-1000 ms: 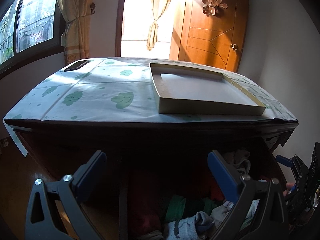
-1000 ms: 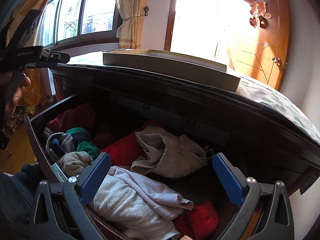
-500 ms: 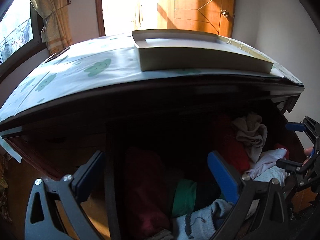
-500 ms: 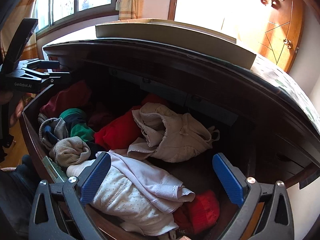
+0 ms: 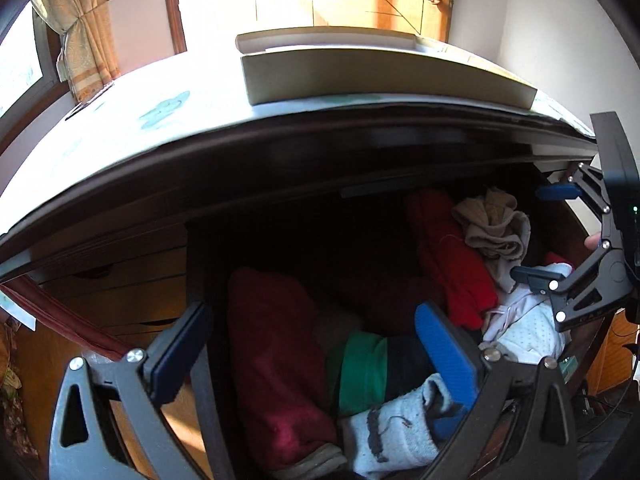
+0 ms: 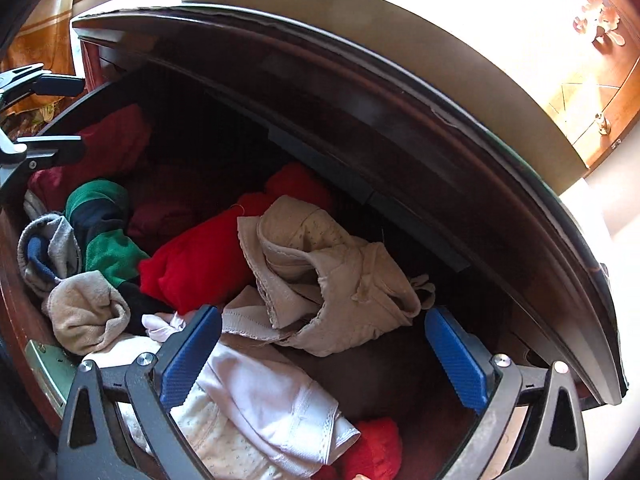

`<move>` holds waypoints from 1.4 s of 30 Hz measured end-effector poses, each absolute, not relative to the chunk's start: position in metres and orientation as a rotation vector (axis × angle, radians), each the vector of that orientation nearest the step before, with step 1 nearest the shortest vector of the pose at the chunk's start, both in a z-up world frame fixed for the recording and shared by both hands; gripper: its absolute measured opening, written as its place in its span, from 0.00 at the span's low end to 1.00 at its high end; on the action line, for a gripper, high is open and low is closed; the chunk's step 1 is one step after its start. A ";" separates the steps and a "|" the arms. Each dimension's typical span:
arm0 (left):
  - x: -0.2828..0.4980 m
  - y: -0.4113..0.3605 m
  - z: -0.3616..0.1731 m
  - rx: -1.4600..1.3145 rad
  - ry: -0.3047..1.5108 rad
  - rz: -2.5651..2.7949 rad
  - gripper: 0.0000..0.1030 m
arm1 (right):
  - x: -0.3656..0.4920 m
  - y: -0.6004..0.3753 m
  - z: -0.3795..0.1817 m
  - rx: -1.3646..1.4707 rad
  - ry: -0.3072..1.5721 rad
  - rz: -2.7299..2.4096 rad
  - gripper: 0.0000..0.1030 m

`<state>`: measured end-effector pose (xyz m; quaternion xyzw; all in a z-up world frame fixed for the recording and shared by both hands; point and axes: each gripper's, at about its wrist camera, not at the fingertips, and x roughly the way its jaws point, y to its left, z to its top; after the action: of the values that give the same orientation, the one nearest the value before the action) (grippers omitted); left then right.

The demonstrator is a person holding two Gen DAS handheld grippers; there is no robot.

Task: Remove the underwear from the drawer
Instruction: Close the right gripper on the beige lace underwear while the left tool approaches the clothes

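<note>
The open drawer [image 6: 24,332] holds a heap of clothes. Beige underwear [image 6: 332,280] lies crumpled in its middle; it also shows in the left wrist view [image 5: 496,228]. White-pink underwear [image 6: 256,408] lies at the front. My right gripper [image 6: 324,356] is open and empty, just above both pieces. My left gripper [image 5: 312,356] is open and empty, above a dark red garment [image 5: 276,364] at the drawer's left end. The right gripper shows from the side in the left wrist view [image 5: 540,232].
Red clothes [image 6: 200,256], green-and-navy socks [image 6: 104,232] and grey socks [image 5: 400,428] fill the drawer. The dark dresser top [image 6: 400,92] overhangs it, with a flat cardboard box [image 5: 380,76] on a patterned cover.
Both grippers have dropped from dresser-top height down toward the drawer and tilted into it. The clothes look nearer. Both stayed open.
</note>
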<state>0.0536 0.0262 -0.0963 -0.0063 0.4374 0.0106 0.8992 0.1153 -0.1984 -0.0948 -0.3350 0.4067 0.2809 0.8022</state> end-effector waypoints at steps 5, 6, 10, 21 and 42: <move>0.055 0.026 -0.098 -0.015 0.921 0.007 1.00 | 0.129 -0.188 -0.100 -0.737 0.906 0.612 0.97; 0.055 0.026 -0.099 -0.014 0.924 0.005 1.00 | 0.130 -0.186 -0.101 -0.745 0.912 0.617 0.93; 0.055 0.025 -0.100 -0.003 0.937 -0.005 1.00 | 0.140 -0.175 -0.108 -0.767 0.942 0.624 0.84; 0.060 0.026 -0.105 0.051 0.992 0.001 1.00 | 0.148 -0.172 -0.126 -0.745 1.045 0.691 0.45; 0.089 0.014 -0.125 0.103 1.168 0.006 0.70 | 0.148 -0.187 -0.118 -0.716 1.045 0.747 0.46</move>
<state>0.0891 0.0140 -0.1249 0.0484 0.5511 0.0027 0.8330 0.1477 -0.1874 -0.1178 -0.3266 0.4767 0.3410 0.7415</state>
